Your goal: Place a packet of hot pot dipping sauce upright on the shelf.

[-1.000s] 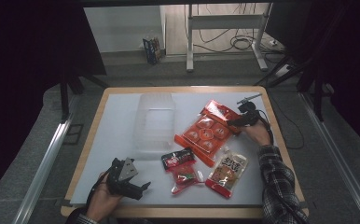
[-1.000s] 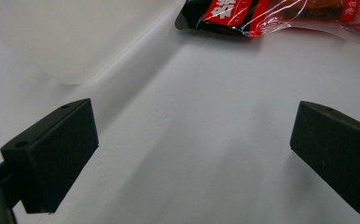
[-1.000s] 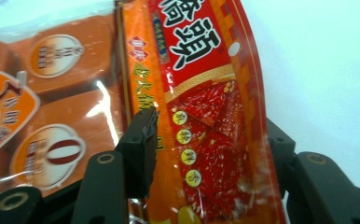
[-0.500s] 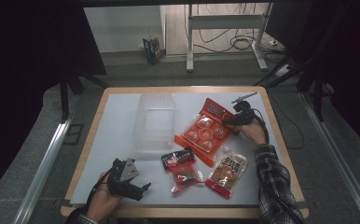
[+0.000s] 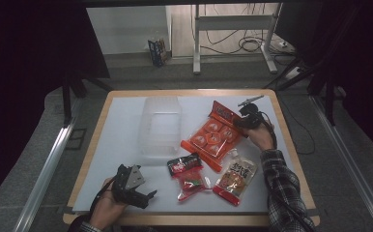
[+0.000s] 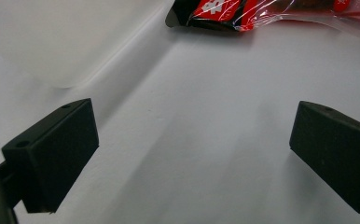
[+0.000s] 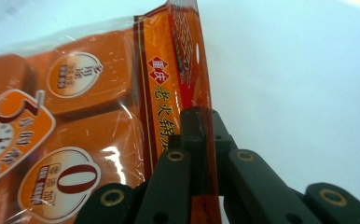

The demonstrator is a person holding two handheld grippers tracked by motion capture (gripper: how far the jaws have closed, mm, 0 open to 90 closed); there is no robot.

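An orange packet (image 5: 211, 138) of several round portions lies at the middle right of the white table (image 5: 121, 145). My right gripper (image 5: 241, 122) is at its far right edge. Its jaws have just been closing, and in the right gripper view my right gripper (image 7: 201, 122) is shut on the sealed red edge of the orange packet (image 7: 80, 112). My left gripper (image 5: 145, 197) rests near the front left edge, and in the left gripper view my left gripper (image 6: 192, 154) stands open over bare table.
A clear plastic container (image 5: 160, 126) stands at the table's middle. A small black-and-red packet (image 5: 184, 165), a red packet (image 5: 192, 186) and a beige pouch (image 5: 235, 177) lie toward the front. The black-and-red packet (image 6: 225, 10) sits just beyond the left jaws.
The right gripper has shifted slightly left onto the orange packet's edge and closed on it. The left hand has kept still.
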